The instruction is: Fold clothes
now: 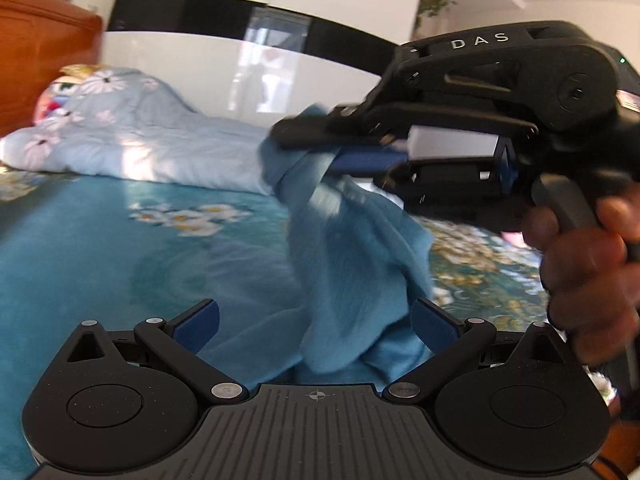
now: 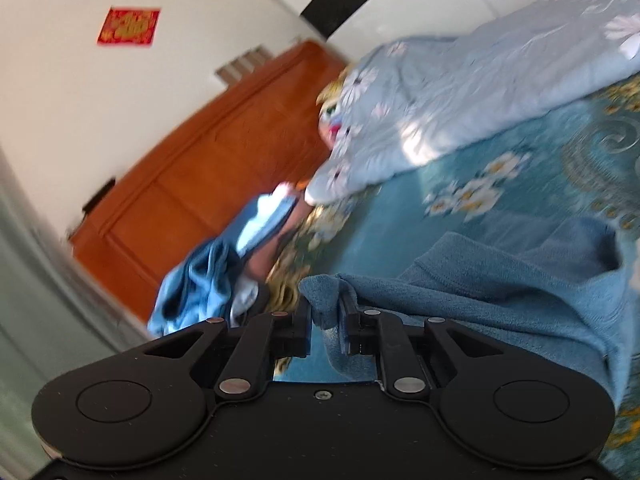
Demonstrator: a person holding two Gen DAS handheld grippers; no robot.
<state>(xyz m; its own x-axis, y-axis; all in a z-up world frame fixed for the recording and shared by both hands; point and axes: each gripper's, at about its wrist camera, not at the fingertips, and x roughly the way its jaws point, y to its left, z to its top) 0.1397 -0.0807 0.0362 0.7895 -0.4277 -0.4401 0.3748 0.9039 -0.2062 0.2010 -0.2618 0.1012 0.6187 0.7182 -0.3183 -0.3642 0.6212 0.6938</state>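
We observed one blue garment (image 1: 352,256) of soft, slightly fuzzy knit cloth, raised at one bunched edge and hanging in loose folds down to the bed (image 1: 100,248). Its lifted edge (image 2: 320,292) was pinched in the right hand-held gripper (image 2: 326,320). We noted a stitched hem (image 2: 460,276) along a fold, with the remaining cloth rumpled on the bed's teal floral cover.

Both grippers are matte black plastic with round hubs, linked bars and silver pivot screws. The left gripper (image 1: 316,320) has blue finger pads (image 1: 198,326) and a ribbed base. The right gripper (image 1: 304,136) reads "DAS" in white; a bare-skinned hand (image 1: 588,276) shows.
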